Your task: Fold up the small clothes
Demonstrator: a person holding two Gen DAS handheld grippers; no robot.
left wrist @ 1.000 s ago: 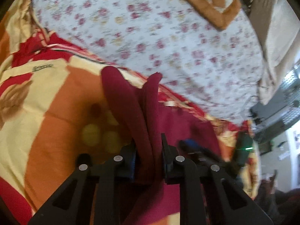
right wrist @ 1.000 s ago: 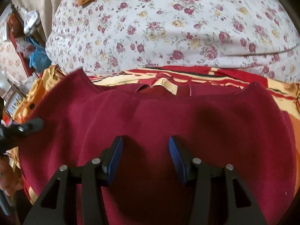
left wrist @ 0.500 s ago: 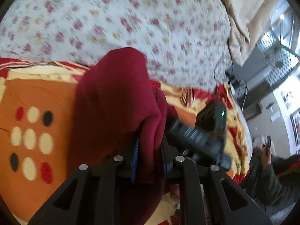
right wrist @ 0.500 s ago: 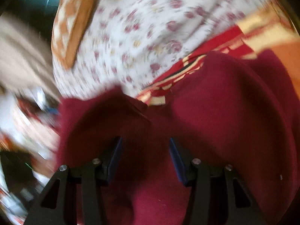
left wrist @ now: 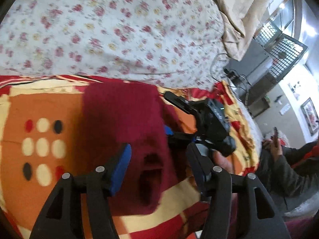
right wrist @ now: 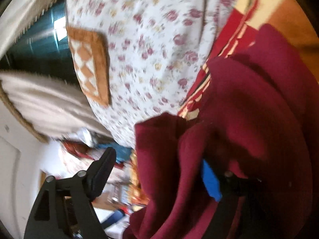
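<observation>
A maroon garment (left wrist: pixel 123 115) lies folded on the orange, yellow and red blanket (left wrist: pixel 39 103). In the left wrist view my left gripper (left wrist: pixel 159 167) hovers over its near edge. Its jaws are opening, and the blue pads (left wrist: pixel 121 165) stand clear of the cloth. My right gripper (left wrist: pixel 171 117) reaches in from the right at the garment's far side. The right wrist view is rolled: there the right gripper (right wrist: pixel 157 177) has its jaws opening wide. Maroon garment (right wrist: pixel 249 109) cloth hangs loosely between them and drapes over the blue-padded finger (right wrist: pixel 211 181).
A white floral quilt (left wrist: pixel 119 29) covers the bed behind the blanket, with an orange checked pillow (right wrist: pixel 89 63) on it. A beige cloth (left wrist: pixel 239 4) hangs at the back right. A seated person (left wrist: pixel 289 159) holds a phone beside the bed, with furniture and cables behind.
My left gripper let go of the maroon fold and its jaws spread; the fold now lies flat on the blanket. The right gripper rolled sideways and its jaws widened.
</observation>
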